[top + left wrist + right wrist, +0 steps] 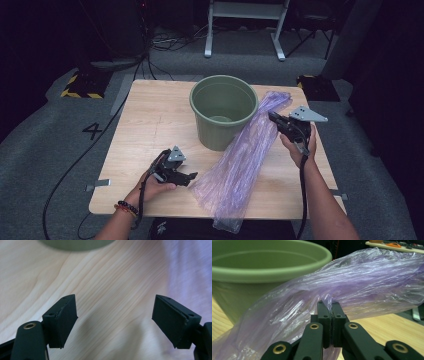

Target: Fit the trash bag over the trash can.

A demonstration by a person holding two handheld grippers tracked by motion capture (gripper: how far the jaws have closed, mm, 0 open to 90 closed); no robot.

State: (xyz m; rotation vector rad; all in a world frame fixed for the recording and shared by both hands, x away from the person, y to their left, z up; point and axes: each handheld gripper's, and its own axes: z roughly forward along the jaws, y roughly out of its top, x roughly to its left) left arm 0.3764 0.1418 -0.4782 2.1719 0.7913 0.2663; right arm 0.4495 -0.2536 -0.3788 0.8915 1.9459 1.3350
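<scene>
Right hand: raised over the table's right side, just right of the green bucket (222, 111), forearm reaching in from the near edge.
Right gripper (274, 118): points toward the bucket; jaws pinched together on a fold of the purple plastic bag (245, 155).
Left hand: low over the wooden table (150, 120), near-left of the bucket, wrist with a bead bracelet at the near edge.
Left gripper (192, 176): aimed toward the bag's lower end, jaws spread wide with bare wood between them.
Bag: leans against the bucket's right side, running from beside its rim down past the table's near edge.
Bucket: upright near the table's centre; its inside looks bare.
</scene>
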